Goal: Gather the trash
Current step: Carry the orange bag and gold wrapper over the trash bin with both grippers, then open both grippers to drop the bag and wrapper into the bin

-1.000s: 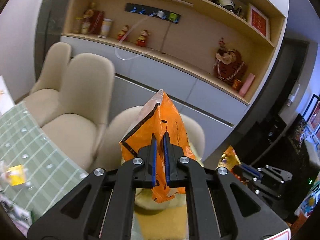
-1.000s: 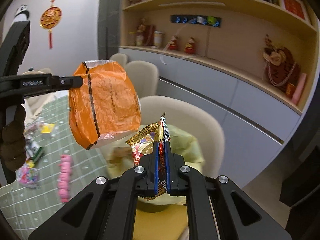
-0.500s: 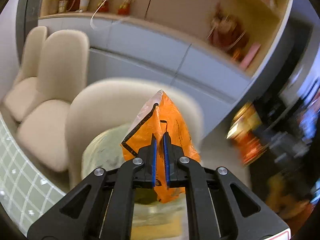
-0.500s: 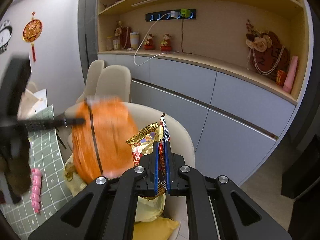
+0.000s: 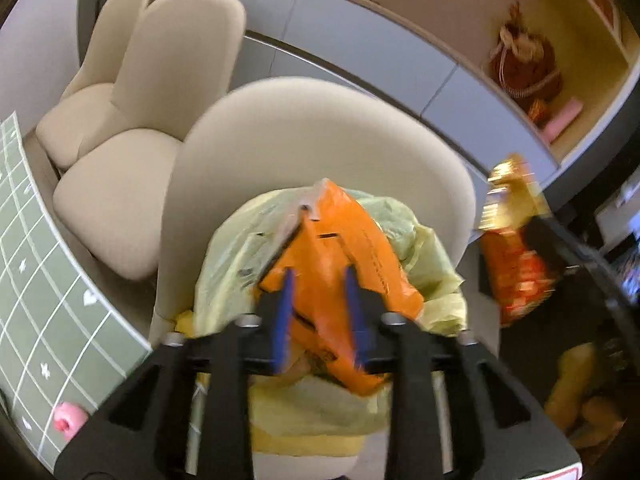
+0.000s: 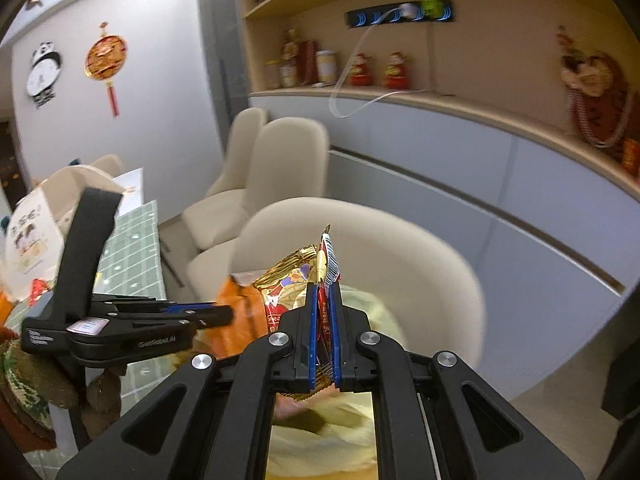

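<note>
The left gripper has just been opening: its jaws stand apart over the bin bag, with the orange bag loose between them, dropping in. A second ago they pinched it high above the chair. The right gripper, beside the bin bag, is clamped on a snack wrapper, still to drop. A pink item remains on the table.

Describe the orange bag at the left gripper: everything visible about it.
The orange bag is a crinkled, glossy plastic snack bag with black lines and a silvery torn-open top. It stands roughly upright, top tilted away, between the blue fingers of the left gripper, whose jaws have just been opening and now look spread off its sides. It hangs over the yellow trash bag on the beige chair; its lower end dips into that opening.
</note>
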### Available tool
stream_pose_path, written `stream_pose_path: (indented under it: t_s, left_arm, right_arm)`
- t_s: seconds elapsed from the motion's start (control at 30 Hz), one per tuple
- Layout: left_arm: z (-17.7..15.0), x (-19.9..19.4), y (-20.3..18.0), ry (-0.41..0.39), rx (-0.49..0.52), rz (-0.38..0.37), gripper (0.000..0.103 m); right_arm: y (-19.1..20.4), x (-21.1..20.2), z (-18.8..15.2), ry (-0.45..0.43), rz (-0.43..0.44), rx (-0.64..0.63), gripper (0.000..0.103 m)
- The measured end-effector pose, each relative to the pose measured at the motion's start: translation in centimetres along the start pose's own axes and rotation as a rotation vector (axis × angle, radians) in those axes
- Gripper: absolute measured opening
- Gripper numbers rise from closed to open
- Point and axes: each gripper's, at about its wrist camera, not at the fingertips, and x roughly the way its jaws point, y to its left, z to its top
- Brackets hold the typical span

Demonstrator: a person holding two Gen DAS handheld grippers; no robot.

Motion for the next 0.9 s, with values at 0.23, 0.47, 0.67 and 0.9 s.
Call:
stream_pose_path:
  t_s: [0.23,0.47,0.67,0.9]
  left_arm:
    - [-1.4,-5.8,3.2,-0.085,-0.033,0.087,0.037]
    - [-5.6,-10.1,6.8,-0.098,-0.09,0.163,0.038]
    - [-8.7,-11.4,9.6,-0.096,-0.158,0.182,0.041]
    - [-10.6,-13.2,10.7,-0.107,-0.187,0.175,0.045]
  right_arm:
    - [3.9,7.6,-0.8,0.186,0.174,-0.031,0.008]
    - [1.8,12.8,-4.3,0.395,0.098,-0.047,0.008]
    - [1.4,14.1,-5.4,0.473,0.073,-0.07,0.007]
    - [1.0,10.7,-5.1,0.379,0.049,0.001,0.03]
